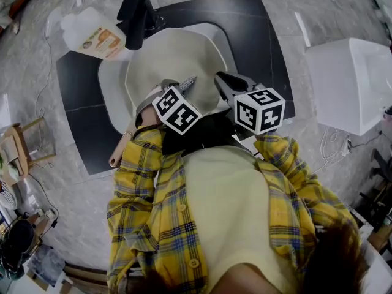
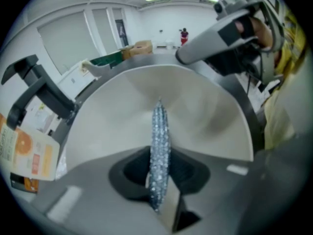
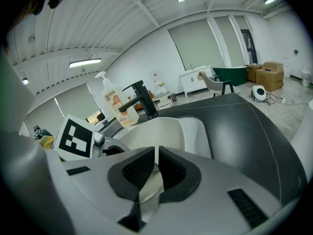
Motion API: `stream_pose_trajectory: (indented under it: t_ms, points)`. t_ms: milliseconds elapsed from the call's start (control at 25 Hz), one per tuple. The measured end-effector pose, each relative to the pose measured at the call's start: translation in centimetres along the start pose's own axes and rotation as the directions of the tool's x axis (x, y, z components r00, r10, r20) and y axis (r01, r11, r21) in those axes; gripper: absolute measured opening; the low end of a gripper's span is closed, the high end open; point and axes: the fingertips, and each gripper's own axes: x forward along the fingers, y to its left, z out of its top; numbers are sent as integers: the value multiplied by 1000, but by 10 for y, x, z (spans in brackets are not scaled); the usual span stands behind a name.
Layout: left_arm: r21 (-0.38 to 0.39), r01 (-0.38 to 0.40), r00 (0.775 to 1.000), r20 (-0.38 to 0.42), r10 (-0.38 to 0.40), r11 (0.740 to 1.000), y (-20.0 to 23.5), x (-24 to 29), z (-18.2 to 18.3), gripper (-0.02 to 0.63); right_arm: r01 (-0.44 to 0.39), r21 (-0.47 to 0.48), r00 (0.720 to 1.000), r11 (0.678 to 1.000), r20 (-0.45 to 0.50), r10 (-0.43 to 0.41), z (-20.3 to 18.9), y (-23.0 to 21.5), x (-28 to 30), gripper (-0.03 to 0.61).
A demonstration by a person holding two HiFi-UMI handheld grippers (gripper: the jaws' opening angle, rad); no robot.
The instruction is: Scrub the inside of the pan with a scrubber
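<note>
In the head view, the pan [image 1: 174,57] lies in the sink [image 1: 109,94] below the black faucet [image 1: 138,17]. Its cream inside faces up and its wooden handle [image 1: 120,152] points toward my left sleeve. My left gripper [image 1: 177,89] carries the scrubber [image 1: 187,82] over the near part of the pan. My right gripper [image 1: 222,83] is at the near right rim.

In the left gripper view, my jaws are pressed together on the glittering scrubber [image 2: 159,131], which stands edge-on before the pan's inside [image 2: 122,111]. I cannot tell if it touches the surface.

In the right gripper view, my jaws are clamped on a thin pale edge, which I judge to be the pan's rim [image 3: 152,182].

To scrub well, I think the right gripper must hold firmly so the pan does not turn. The left one should lay the scrubber more flat on the inside, then rub in small circles from the middle to the wall.
</note>
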Motion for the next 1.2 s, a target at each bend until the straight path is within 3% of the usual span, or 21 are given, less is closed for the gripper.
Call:
stream_pose_trajectory:
  t_ms: [240, 640, 920, 1200]
  points:
    - [-60, 73, 996, 59, -70, 995, -11, -5, 8, 89, 1, -3, 1000, 1000, 2, -1, -1, 3, -2, 18]
    - [-146, 207, 971, 154, -184, 967, -29, -11, 20, 89, 4, -3, 1000, 1000, 3, -4, -2, 5, -3, 18]
    - [-193, 279, 947, 219, -236, 941, -34, -22, 29, 89, -1, -4, 1000, 1000, 10, 1, 0, 7, -4, 18]
    - [-271, 360, 912, 304, -276, 893, -33, -41, 36, 89, 12, 0, 999, 1000, 51, -12, 10, 4, -7, 18]
